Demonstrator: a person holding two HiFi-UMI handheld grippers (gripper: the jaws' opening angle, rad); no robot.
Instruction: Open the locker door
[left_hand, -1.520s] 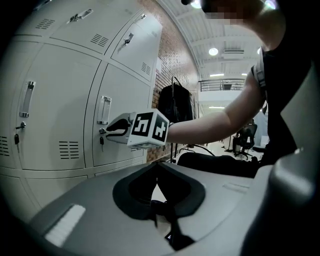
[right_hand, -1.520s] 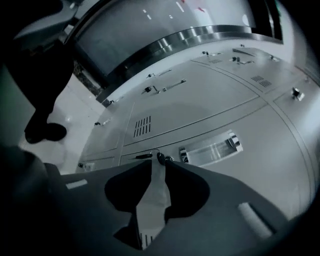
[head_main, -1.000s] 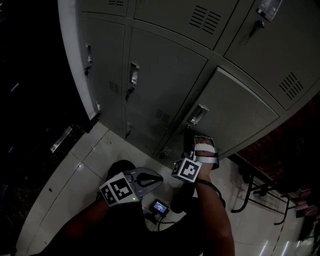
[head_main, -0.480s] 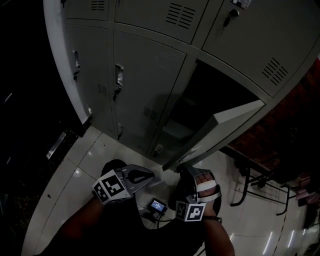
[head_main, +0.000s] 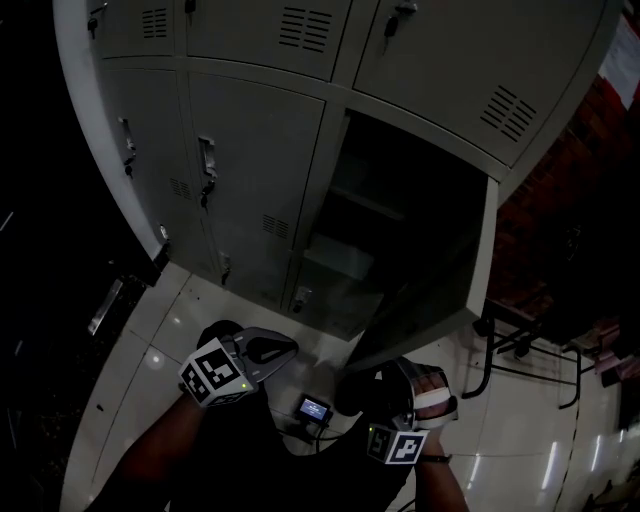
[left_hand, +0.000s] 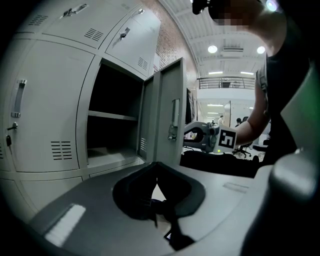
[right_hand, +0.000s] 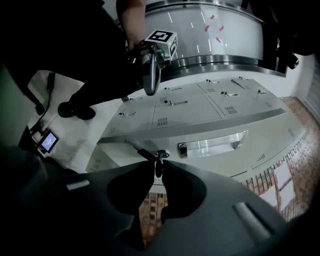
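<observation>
Left gripper (left_hand: 156, 166): jaws clenched together, nothing between them. It sits left of the locker door (left_hand: 167, 115), apart from it. Locker door stands swung wide open, and the compartment (left_hand: 112, 90) left of it shows one shelf (left_hand: 112, 116). Right gripper (right_hand: 159, 172) is at the door's outer face, beside the handle (right_hand: 212, 142). Its jaws are opening, with the pads on the key (right_hand: 158, 166) in the door's lock.

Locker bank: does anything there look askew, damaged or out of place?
Nothing looks damaged. One locker door stands wide open, showing a shelf inside; the neighbouring door is shut and sits straight. The only stray thing is a small device with a lit screen on the floor.
</observation>
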